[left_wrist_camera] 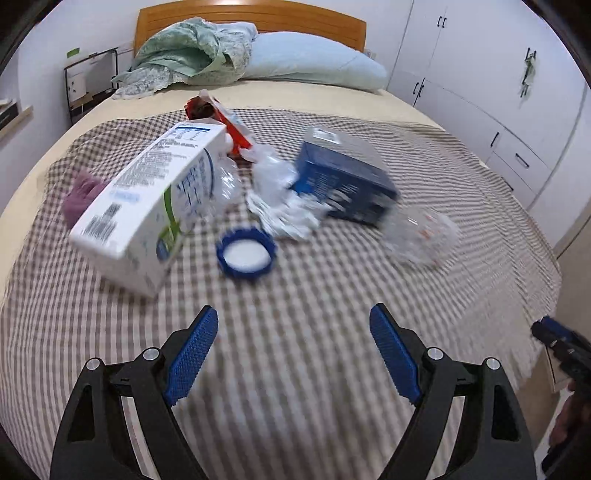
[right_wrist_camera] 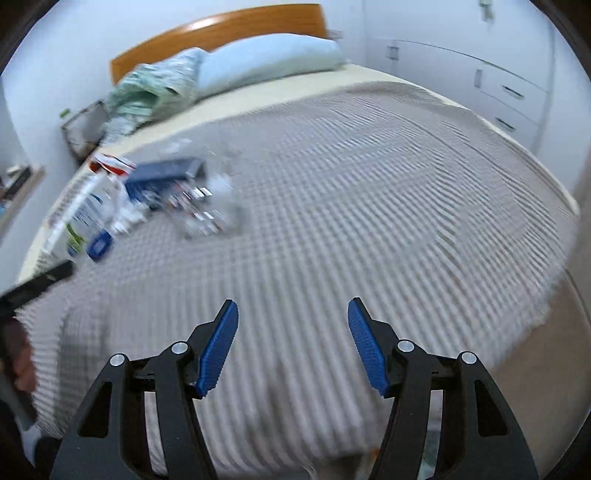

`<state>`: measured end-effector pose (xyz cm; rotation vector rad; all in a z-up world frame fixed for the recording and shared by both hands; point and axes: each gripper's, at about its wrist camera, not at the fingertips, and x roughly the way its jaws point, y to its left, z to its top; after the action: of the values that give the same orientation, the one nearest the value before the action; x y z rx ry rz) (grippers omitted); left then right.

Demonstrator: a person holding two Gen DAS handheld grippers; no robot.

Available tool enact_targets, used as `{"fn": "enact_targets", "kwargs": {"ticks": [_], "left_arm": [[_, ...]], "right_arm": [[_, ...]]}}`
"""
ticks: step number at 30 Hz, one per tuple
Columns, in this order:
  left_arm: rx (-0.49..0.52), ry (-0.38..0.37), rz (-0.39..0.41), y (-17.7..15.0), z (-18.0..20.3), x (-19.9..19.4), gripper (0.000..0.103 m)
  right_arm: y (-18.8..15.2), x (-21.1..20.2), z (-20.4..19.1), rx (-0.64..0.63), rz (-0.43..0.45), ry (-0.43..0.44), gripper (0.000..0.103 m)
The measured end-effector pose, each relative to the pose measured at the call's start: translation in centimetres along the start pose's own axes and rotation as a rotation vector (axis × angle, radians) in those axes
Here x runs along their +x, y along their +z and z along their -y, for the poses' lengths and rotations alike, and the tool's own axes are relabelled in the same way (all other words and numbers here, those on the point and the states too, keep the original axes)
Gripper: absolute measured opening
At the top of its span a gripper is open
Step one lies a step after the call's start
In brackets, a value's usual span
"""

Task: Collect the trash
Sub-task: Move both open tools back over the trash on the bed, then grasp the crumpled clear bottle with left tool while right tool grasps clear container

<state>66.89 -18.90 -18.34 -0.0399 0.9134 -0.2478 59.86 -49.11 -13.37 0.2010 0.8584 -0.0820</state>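
From my left tongs (left_wrist_camera: 293, 314) I look down over a bed (left_wrist_camera: 461, 122) covered by a brown checked blanket (left_wrist_camera: 295, 332), and the jaws stand wide with nothing between the blue pads. The trash lies in a loose heap ahead of them. Nearest, just beyond the left fingertip, is a blue cap (left_wrist_camera: 245, 254) lying open side up. To the left of that, a white carton (left_wrist_camera: 155, 199) lies on its side, with a purple crumpled thing (left_wrist_camera: 79, 192) at its far left edge. Straight ahead past the cap is crumpled white wrapping (left_wrist_camera: 280, 199), touching a dark blue box (left_wrist_camera: 345, 181) to its right. A clear plastic container (left_wrist_camera: 421, 236) sits ahead of the right fingertip, beside the box. Behind the carton a red and white packet (left_wrist_camera: 229, 125) pokes up. At the head of the bed I see a pale blue pillow (left_wrist_camera: 314, 59) and a bunched green quilt (left_wrist_camera: 184, 55) against the wooden headboard (left_wrist_camera: 255, 16). My right tongs (right_wrist_camera: 293, 314) are open too, a little narrower, and empty; below them is bare blanket, and the whole heap lies well off to their far left, very blurred. The right tongs also show at the right edge of the left view.
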Motion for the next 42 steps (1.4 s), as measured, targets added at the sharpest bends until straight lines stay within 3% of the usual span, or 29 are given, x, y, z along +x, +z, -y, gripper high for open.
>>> {"fn": "enact_targets", "kwargs": {"ticks": [2, 4, 7, 12, 14, 16, 18, 21, 26, 31, 36, 42], "left_arm": [[0.010, 0.020, -0.020, 2.0, -1.4, 2.2, 0.080], [0.001, 0.030, -0.040, 3.3, -2.3, 3.2, 0.068], [-0.063, 0.050, -0.057, 5.8, -4.2, 4.9, 0.065], [-0.046, 0.094, -0.056, 8.3, -5.2, 7.2, 0.063], [-0.031, 0.070, -0.092, 9.0, -5.6, 8.6, 0.057], [-0.051, 0.079, -0.124, 9.5, -6.6, 10.1, 0.044], [-0.077, 0.042, -0.153, 9.5, -7.3, 11.0, 0.033], [-0.073, 0.015, -0.150, 9.2, -7.5, 10.7, 0.022], [-0.057, -0.005, -0.111, 8.4, -6.8, 6.8, 0.020], [-0.048, -0.025, -0.045, 7.3, -5.3, 0.1, 0.020], [-0.050, -0.059, 0.009, 5.2, -3.7, -7.3, 0.020], [-0.018, -0.085, 0.053, 2.3, -1.4, -14.0, 0.020]], "right_arm": [[1.7, 1.5, -0.7, -0.007, 0.003, 0.025, 0.060], [3.4, 3.0, -1.5, -0.016, 0.002, 0.053, 0.060], [5.2, 5.2, -2.8, -0.038, -0.014, 0.107, 0.060], [7.5, 8.4, -3.4, -0.036, -0.037, 0.177, 0.060], [8.3, 9.4, -3.0, -0.007, -0.048, 0.229, 0.060], [9.0, 10.4, -2.9, 0.015, -0.069, 0.295, 0.060], [9.2, 11.1, -3.1, 0.022, -0.085, 0.341, 0.059], [8.8, 11.3, -3.6, 0.043, -0.104, 0.411, 0.034], [8.1, 8.8, -5.0, 0.015, -0.089, 0.432, 0.018], [6.7, 4.3, -7.9, -0.083, -0.046, 0.408, 0.003], [4.1, -1.4, -9.5, -0.182, 0.005, 0.299, 0.003], [1.4, -7.2, -7.8, -0.171, 0.036, 0.253, 0.003]]}}
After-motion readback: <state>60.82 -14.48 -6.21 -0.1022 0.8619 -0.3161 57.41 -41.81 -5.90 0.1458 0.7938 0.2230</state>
